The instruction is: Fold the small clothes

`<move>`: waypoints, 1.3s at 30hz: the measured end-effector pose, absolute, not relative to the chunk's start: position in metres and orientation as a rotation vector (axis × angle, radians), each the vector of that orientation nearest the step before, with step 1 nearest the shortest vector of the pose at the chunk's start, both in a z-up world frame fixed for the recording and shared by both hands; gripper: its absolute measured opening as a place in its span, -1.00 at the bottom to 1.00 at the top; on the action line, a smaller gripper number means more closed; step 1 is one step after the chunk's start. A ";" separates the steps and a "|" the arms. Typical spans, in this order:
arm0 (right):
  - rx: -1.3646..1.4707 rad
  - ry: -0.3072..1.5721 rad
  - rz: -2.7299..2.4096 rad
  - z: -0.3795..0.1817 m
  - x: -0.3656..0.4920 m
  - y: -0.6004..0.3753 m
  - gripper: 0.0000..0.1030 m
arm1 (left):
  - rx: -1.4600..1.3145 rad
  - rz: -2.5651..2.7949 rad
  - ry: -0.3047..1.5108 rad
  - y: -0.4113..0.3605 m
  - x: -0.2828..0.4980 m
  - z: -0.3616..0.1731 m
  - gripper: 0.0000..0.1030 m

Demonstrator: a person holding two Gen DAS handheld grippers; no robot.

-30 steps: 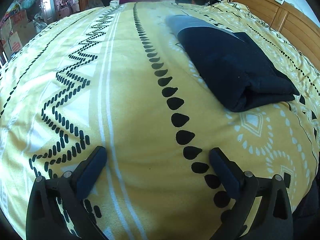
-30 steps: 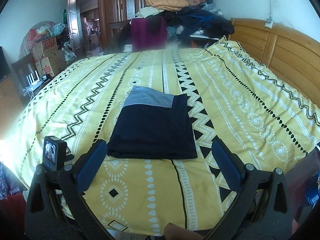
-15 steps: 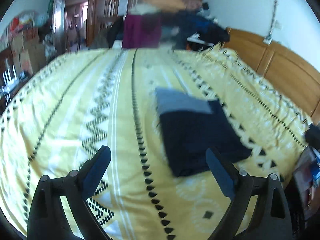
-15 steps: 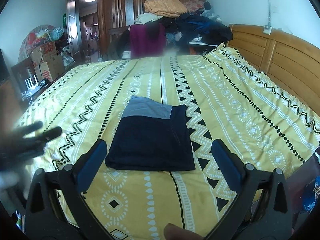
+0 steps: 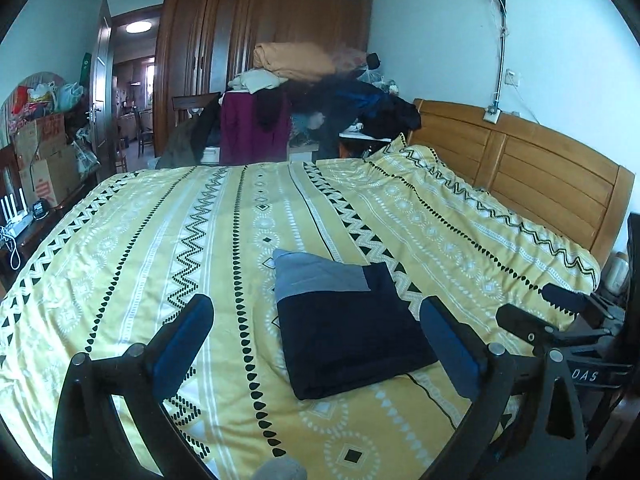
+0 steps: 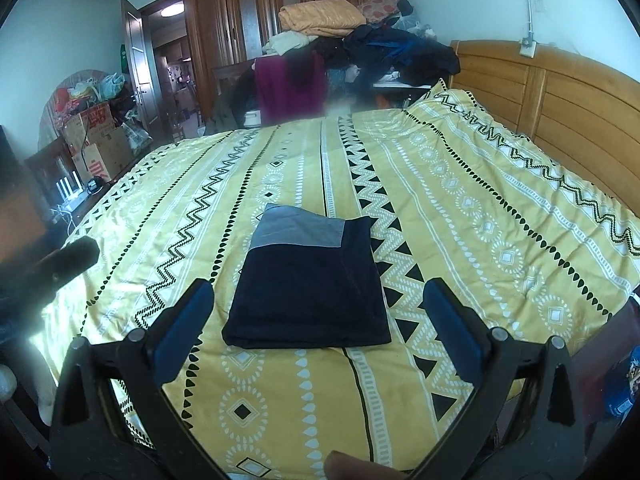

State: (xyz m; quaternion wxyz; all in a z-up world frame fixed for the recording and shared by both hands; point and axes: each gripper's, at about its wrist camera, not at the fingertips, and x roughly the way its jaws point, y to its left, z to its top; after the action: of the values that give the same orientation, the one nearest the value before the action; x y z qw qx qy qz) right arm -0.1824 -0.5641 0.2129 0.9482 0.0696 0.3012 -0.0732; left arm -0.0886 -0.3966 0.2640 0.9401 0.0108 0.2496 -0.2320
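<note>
— Garment [image 6: 306,280] folded flat on the quilt [image 6: 460,216], a dark rectangle with a grey band at the end farthest from the grippers.

— And the right gripper [image 6: 318,320]?

— Spread wide, empty. The garment lies just beyond it, its near edge framed between the two blue pads [image 6: 182,334], nothing touching.

— Left gripper [image 5: 316,344]?

— Also spread, also empty. From its view the garment [image 5: 348,332] lies ahead, nearer the right-hand pad [image 5: 450,344], angled a little. No contact there either.

— Anything beside the garment?

— Bare quilt on all sides of it. The headboard [image 5: 520,168] is well off to its right, and a clothes heap [image 6: 360,46] is far behind it, past the bed.
</note>
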 end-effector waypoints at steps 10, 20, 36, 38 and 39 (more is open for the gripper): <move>0.164 0.630 -0.160 0.206 -0.183 -0.572 0.99 | 0.058 -0.476 0.518 -0.403 -0.094 0.259 1.00; 0.147 0.646 -0.158 0.202 -0.182 -0.568 0.99 | 0.066 -0.470 0.539 -0.403 -0.091 0.250 1.00; 0.126 0.641 -0.161 0.193 -0.192 -0.565 0.99 | 0.110 -0.449 0.507 -0.405 -0.102 0.242 1.00; 0.117 0.640 -0.163 0.193 -0.193 -0.563 0.99 | 0.109 -0.453 0.506 -0.405 -0.103 0.242 1.00; 0.111 0.640 -0.165 0.193 -0.193 -0.562 0.99 | 0.110 -0.451 0.506 -0.405 -0.104 0.242 1.00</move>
State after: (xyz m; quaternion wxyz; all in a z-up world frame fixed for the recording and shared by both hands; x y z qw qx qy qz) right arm -0.1928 -0.5616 0.1927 0.9444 0.0543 0.3141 -0.0810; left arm -0.1042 -0.4051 0.2421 0.9417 0.0541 0.2479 -0.2211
